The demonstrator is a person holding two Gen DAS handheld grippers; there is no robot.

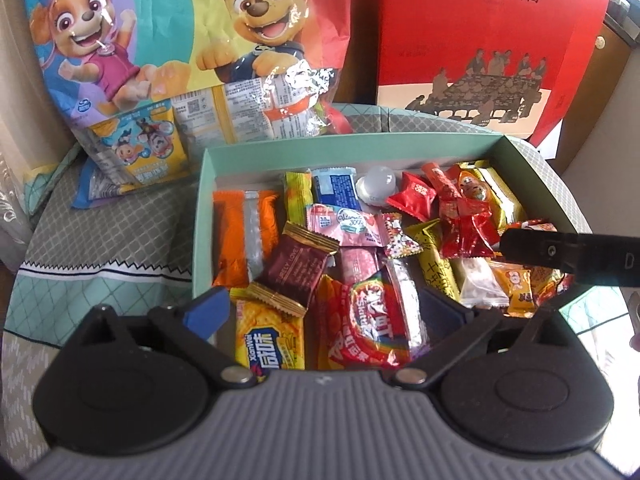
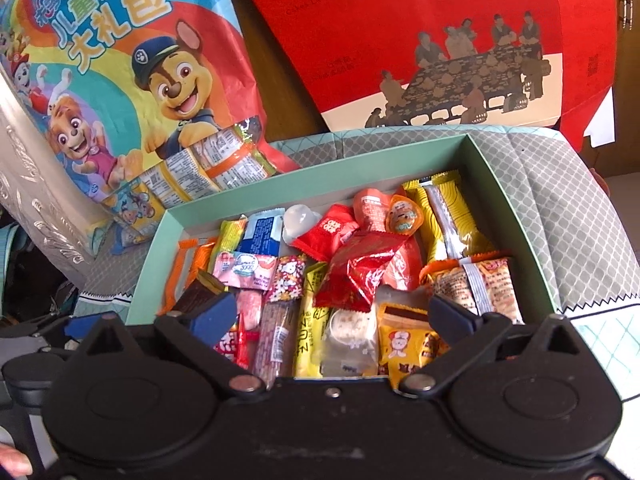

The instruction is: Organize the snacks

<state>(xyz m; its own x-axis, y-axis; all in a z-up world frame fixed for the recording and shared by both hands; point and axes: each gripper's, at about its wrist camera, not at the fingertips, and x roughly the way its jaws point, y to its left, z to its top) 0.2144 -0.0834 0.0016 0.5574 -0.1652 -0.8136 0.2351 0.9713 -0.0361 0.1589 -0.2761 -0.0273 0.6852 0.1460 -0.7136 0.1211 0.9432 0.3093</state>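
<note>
Since both the left gripper (image 1: 320,312) and right gripper (image 2: 332,320) hang with jaws spread wide and empty above the pale green cardboard box (image 1: 202,216) heaped with wrapped snacks (image 2: 352,276), closing blindly might pinch two packets together; only the right view shows the yellow striped bar (image 2: 448,208) fully

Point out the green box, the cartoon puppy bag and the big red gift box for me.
green box (image 1: 344,145), left wrist view, on its far wall.
puppy bag (image 1: 168,40), left wrist view, on the printed front.
red gift box (image 2: 460,8), right wrist view, on the plain red upper face.
</note>
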